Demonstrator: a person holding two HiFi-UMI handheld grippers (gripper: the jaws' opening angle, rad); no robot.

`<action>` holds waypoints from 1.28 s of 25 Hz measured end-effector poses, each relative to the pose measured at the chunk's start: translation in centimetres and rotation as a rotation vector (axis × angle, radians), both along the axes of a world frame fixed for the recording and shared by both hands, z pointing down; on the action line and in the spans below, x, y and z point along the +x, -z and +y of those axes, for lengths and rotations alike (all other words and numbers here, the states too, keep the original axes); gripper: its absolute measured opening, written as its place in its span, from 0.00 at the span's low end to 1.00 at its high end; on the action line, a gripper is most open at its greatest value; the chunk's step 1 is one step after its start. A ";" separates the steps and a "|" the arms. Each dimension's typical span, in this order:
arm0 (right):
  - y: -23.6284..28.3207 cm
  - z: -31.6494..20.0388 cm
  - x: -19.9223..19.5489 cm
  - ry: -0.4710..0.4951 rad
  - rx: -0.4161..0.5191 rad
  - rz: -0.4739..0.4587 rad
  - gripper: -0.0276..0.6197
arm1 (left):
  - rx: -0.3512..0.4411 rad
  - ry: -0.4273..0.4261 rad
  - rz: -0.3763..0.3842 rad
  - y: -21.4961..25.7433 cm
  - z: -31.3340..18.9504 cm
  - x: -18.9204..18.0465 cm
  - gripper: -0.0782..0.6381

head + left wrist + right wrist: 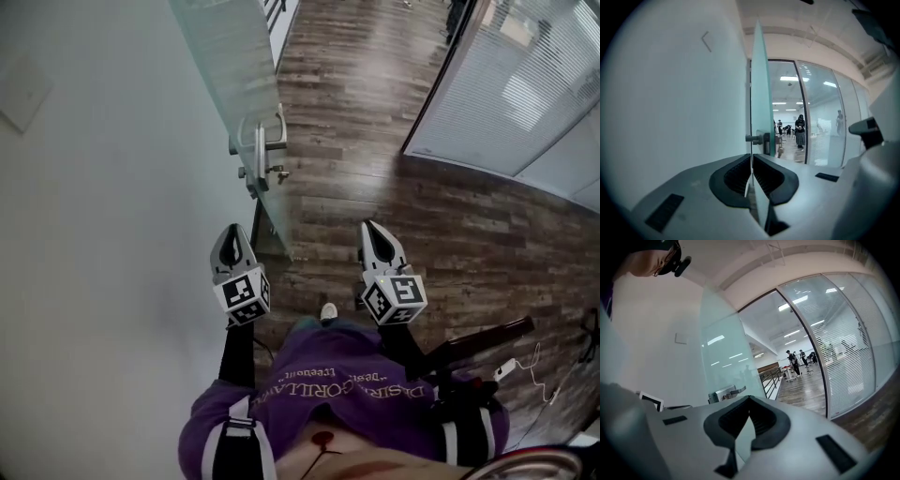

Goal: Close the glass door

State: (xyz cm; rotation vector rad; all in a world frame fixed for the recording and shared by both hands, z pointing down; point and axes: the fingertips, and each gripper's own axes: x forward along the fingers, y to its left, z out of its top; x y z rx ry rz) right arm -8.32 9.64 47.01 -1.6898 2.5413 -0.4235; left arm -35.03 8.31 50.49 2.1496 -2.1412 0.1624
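Down by the open doorway, the glass door (246, 66) stood swung wide, seen edge-on from the head view, its frosted leaf running away from the person with the white wall (112, 234) on its left and the dark wooden floor (450, 234) on its right. And look at that lever handle (265, 150), metal, jutting from the leaf ahead of both tools!

Left gripper (232, 234) was clenched, jaws pressed together with nothing between them, held on the wall side of the door's near edge, near it and not touching. Right gripper (372, 232) was clenched and empty too, on the floor side, well clear of the glass. So the leaf's near edge sat between the pair.

From the left gripper view, the closed left gripper (751, 161) pointed almost straight at the door's thin edge (761, 93), with the handle (757, 138) just above the jaw tips and people (800, 131) standing far off in a bright corridor. From the right gripper view, the right gripper (749, 401) faced the door's broad frosted face (724, 357), its handle (727, 393) low at the left, and a glass partition with blinds (843, 348) curved away on the right.
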 end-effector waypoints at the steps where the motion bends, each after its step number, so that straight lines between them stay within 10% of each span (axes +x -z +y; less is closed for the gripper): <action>1: -0.1 -0.2 0.3 -0.004 -0.001 -0.006 0.03 | 0.016 -0.005 -0.084 0.7 -0.7 -0.7 0.11; 5: -0.2 -0.8 0.4 -0.001 -0.004 -0.015 0.03 | 0.057 -0.075 -0.400 1.9 -3.8 -2.6 0.11; 9: 0.3 -1.9 -0.1 -0.017 0.009 -0.022 0.03 | 0.054 -0.140 -0.558 2.0 -7.8 -3.3 0.11; 20: 5.5 -3.7 -14.3 0.300 0.212 0.135 0.03 | 0.071 -0.173 -0.199 3.2 -7.8 -2.3 0.11; 23: 6.4 -5.2 -17.2 0.287 0.254 0.140 0.03 | 0.092 -0.151 -0.130 2.1 -6.5 -3.0 0.11; 27: 5.7 -6.7 -19.8 0.288 0.244 0.147 0.28 | 0.104 -0.127 -0.081 0.8 -5.1 -4.0 0.11; 32: 5.9 -8.1 -21.0 0.232 0.273 0.186 0.28 | 0.096 -0.106 -0.012 0.9 -3.7 -4.0 0.11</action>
